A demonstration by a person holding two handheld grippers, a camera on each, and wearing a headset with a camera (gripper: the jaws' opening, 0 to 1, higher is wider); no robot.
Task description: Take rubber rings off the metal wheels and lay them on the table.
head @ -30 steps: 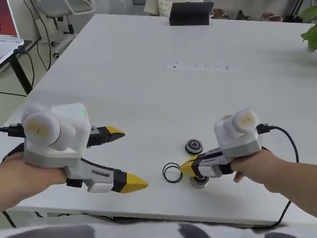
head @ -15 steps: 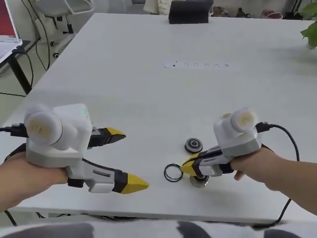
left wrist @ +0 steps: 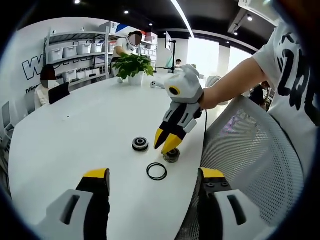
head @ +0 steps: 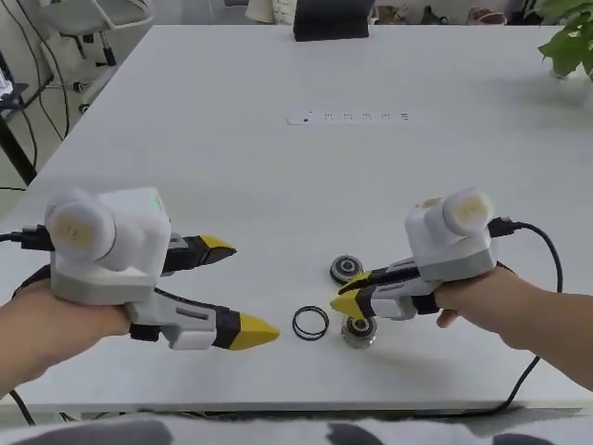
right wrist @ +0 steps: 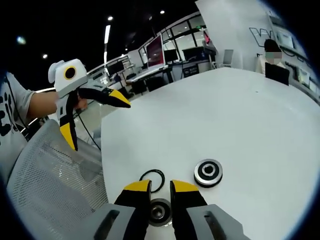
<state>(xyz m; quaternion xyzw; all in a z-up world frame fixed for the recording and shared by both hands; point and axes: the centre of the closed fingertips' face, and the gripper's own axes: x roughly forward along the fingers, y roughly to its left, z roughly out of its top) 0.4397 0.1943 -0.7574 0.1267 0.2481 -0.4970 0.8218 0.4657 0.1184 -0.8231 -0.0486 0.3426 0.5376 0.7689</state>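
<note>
- Loose rubber ring (head: 310, 323): it lies flat on the tabletop (head: 278, 167), near the front edge and between the two grippers. It looks thin and soft, so it should be light and floppy and is best pinched across its cord.
- Near metal wheel (head: 357, 329): it sits just right of the loose ring and looks bare and silvery, so I judge its ring to be the one already off.
- Far metal wheel (head: 346, 269): it is a little further from the front edge and has a black band round its rim, probably a ring not yet removed. The wheel looks small, stiff and heavy for its size, and smooth enough to slide if pushed sideways. The stretched band will likely grip tight, so hook it at the outer edge and peel it off.
- Right gripper (right wrist: 160, 187): its jaws are drawn close with a narrow gap between them. The tips are just over the near wheel, and nothing is visibly pinched.
- Left gripper (head: 236, 287): its jaws are spread wide and empty. It is left of the ring and apart from it.
- Surroundings: a power strip (head: 347, 118) lies well away up the tabletop and a plant (head: 565, 46) stands at the far right corner. Neither obstructs. The near wheel and loose ring crowd the approach to the far wheel.
</note>
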